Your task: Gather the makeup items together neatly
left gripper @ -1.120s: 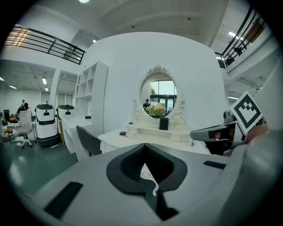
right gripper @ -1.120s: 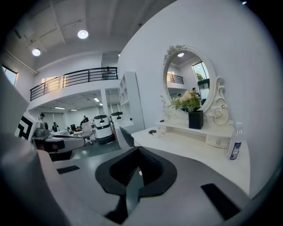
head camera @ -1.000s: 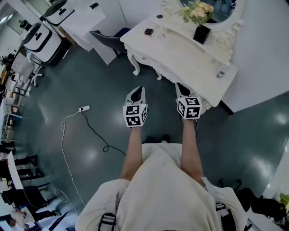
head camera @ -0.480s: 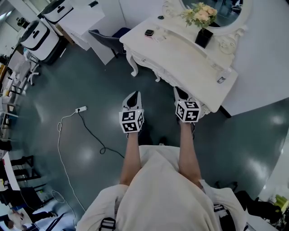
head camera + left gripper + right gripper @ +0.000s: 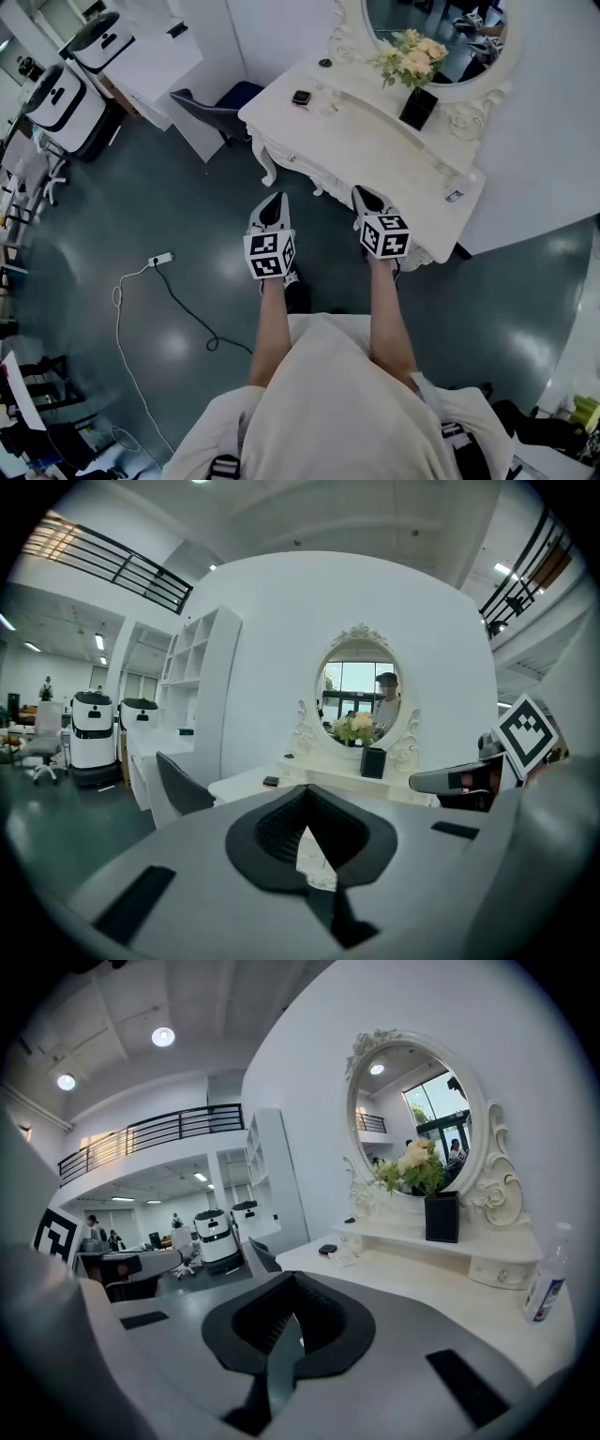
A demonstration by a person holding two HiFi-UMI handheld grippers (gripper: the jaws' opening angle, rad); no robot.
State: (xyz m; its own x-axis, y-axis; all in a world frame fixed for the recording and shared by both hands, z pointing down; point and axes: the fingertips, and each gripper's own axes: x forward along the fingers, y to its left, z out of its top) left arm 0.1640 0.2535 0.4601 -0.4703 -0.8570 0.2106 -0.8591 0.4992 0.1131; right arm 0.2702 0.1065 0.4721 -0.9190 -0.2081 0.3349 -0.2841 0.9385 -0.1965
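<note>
Gleaming floor [image 5: 122, 216], white vanity [image 5: 375, 131]

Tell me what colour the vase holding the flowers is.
The vase is black, and it shows best in the right gripper view.

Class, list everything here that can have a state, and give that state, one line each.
left gripper: jaws shut, empty
right gripper: jaws shut, empty
black vase: upright on the dressing table, holding flowers
clear bottle: upright on the dressing table
</note>
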